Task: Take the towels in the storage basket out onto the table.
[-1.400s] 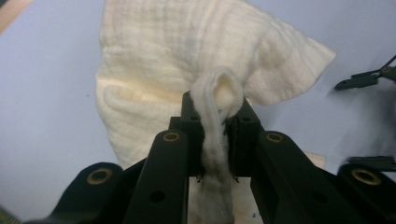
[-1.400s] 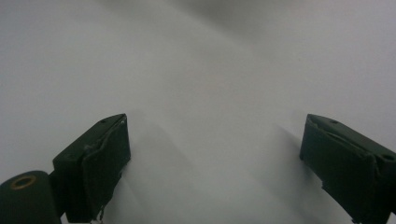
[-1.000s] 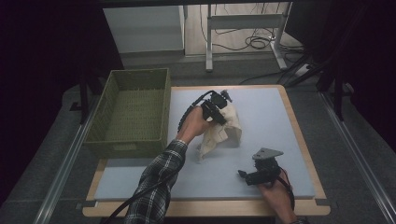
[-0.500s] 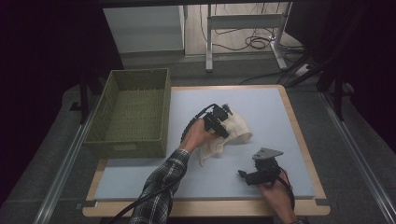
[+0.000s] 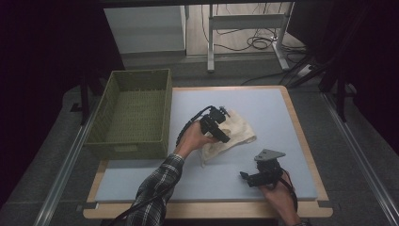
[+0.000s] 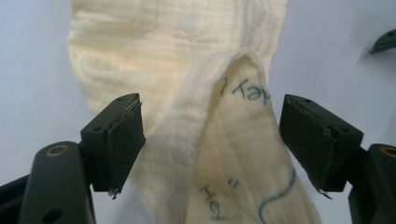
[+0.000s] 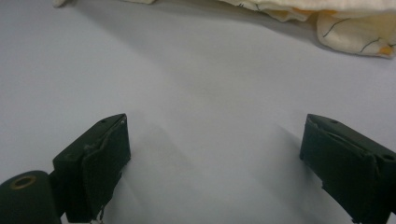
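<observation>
The left gripper (image 6: 210,140) has just been opening; a cloth (image 6: 187,70) fold with inked writing, unreadable from above, lies unpinched between its jaws. The right gripper (image 7: 215,158) gapes, released, over bare mat (image 7: 187,93).

Plaid sleeve (image 5: 153,188), black left gripper (image 5: 225,123) (looped cable), right gripper (image 5: 243,177) with grey 3-cornered plate

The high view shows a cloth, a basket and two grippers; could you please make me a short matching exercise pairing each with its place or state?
Things:
1. cloth
2. basket
3. left gripper
4. right gripper

Places or states:
A. open above bare blue mat, near the front edge
B. green, at the mat's left side
C. cream, crumpled mid-mat
D. jaws just opened, cloth between them but not pinched

Pairs: 1-C, 2-B, 3-D, 4-A
</observation>
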A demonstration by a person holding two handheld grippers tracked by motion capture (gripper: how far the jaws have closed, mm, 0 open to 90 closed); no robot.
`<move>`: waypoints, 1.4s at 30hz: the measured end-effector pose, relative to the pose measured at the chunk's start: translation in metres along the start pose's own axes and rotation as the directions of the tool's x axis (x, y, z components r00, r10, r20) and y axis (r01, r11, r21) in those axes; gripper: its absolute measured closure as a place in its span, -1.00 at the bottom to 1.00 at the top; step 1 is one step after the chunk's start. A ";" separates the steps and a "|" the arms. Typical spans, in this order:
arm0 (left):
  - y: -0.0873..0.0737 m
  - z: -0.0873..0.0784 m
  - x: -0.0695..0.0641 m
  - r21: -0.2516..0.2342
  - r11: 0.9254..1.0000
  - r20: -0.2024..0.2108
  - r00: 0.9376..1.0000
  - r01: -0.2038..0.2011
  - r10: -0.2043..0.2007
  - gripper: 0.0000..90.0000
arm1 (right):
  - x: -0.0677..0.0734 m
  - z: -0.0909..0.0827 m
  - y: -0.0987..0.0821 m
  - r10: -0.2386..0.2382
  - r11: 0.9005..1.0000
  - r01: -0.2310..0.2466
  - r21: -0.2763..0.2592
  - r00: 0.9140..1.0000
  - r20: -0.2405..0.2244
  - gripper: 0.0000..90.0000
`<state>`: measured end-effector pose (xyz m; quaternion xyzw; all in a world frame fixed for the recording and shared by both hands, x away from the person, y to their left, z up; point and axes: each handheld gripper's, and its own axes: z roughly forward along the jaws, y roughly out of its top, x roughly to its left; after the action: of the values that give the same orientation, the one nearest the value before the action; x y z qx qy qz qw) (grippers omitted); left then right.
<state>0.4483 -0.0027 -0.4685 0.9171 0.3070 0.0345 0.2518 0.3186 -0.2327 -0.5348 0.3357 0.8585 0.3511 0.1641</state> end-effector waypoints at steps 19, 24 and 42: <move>-0.049 -0.009 0.003 -0.025 0.998 -0.120 0.991 0.064 -0.066 -0.43 | -0.007 -0.005 0.001 0.018 1.000 -0.017 0.007 1.000 -0.011 -0.55; -0.061 -0.015 0.002 -0.056 0.994 -0.114 0.989 0.090 -0.096 -0.43 | -0.013 -0.007 0.004 0.035 0.999 -0.034 0.021 0.999 -0.025 -0.40; -0.100 -0.036 -0.018 -0.122 0.989 -0.109 0.990 0.078 -0.092 -0.23 | -0.062 -0.017 0.018 0.099 0.995 -0.099 0.007 0.995 0.016 -0.09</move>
<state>0.3716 0.0716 -0.4835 0.8833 0.3572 0.0942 0.2887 0.3631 -0.2745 -0.5077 0.3813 0.8409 0.3529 0.1516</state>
